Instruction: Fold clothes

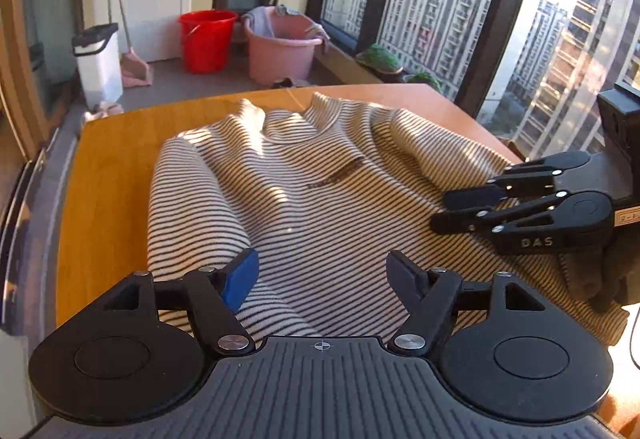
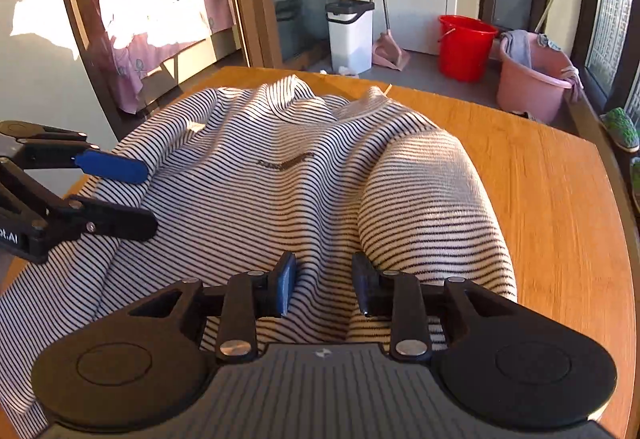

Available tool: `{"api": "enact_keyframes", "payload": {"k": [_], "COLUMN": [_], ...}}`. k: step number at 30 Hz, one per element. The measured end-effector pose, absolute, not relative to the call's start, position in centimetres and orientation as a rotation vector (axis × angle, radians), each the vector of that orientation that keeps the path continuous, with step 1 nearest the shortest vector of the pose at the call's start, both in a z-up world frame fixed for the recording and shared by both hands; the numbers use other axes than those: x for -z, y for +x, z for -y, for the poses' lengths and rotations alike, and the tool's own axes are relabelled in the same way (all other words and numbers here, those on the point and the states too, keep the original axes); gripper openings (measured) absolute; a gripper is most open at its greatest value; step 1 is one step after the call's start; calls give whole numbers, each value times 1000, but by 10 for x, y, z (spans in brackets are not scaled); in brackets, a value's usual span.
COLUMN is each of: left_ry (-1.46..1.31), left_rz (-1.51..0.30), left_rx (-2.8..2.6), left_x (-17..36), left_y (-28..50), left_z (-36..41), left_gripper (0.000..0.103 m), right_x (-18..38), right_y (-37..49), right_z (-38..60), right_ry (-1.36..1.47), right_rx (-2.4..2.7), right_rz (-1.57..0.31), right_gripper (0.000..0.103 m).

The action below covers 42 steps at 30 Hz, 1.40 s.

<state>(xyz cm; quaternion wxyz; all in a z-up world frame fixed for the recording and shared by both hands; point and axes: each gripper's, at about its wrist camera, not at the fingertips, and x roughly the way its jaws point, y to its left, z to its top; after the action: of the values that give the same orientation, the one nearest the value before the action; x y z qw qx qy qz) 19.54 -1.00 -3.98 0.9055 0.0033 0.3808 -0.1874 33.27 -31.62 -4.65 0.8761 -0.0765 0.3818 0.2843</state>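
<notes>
Nearest us, our left gripper [image 1: 322, 273] hangs over the near hem of a cream, dark-striped knit sweater [image 1: 304, 179], its jaws spread wide with nothing pinched. Our right gripper [image 2: 325, 285] sits beside it, jaws parted more narrowly over a raised ridge of cloth, the pads not pressing it. The sweater lies rumpled, collar away from us, across a round-cornered orange wooden table [image 1: 108, 159]. We judge the fold has not begun; the next move calls for each gripper to pinch the hem. Beyond stand a red plastic bucket [image 1: 206, 39] and a pink plastic tub [image 1: 280, 51].
</notes>
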Motion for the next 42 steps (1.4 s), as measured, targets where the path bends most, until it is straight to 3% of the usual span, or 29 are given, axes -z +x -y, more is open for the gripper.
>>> {"api": "enact_keyframes", "payload": {"k": [10,13,16,18,19,22,26,34,42], "left_ry": [131,143,112,85,68,33,-14,-46,116], "left_rz": [-737,-733,-726,-719,-713,-689,-704,-852,-830], "left_rx": [267,207,200,221,246,359,523,415,351], "left_x": [32,27,20,14,10,0,0,55,60], "left_y": [192,194,187,181,177,158,152,133,87], "left_z": [4,-7,-19,-24,-24,-7,29,61,84], "left_gripper": [76,81,90,90,91,94,99,103,103], "right_x": [38,31,14,-1,-8,-22,-24,47,45], "right_y": [305,296,284,271,264,246,229,217,189], "right_z": [356,366,387,401,407,422,406,360,380], "right_ry": [-178,-182,-111,-93,-91,-64,-40,-42,-67], "right_rx": [-497,-482,-492,-467,-450,-437,-563,-677,-662], "right_rz": [-772,-737,-705,-658,-634,-609,-627,-789,-776], "right_gripper": [29,29,35,56,58,57,48,49,51]}}
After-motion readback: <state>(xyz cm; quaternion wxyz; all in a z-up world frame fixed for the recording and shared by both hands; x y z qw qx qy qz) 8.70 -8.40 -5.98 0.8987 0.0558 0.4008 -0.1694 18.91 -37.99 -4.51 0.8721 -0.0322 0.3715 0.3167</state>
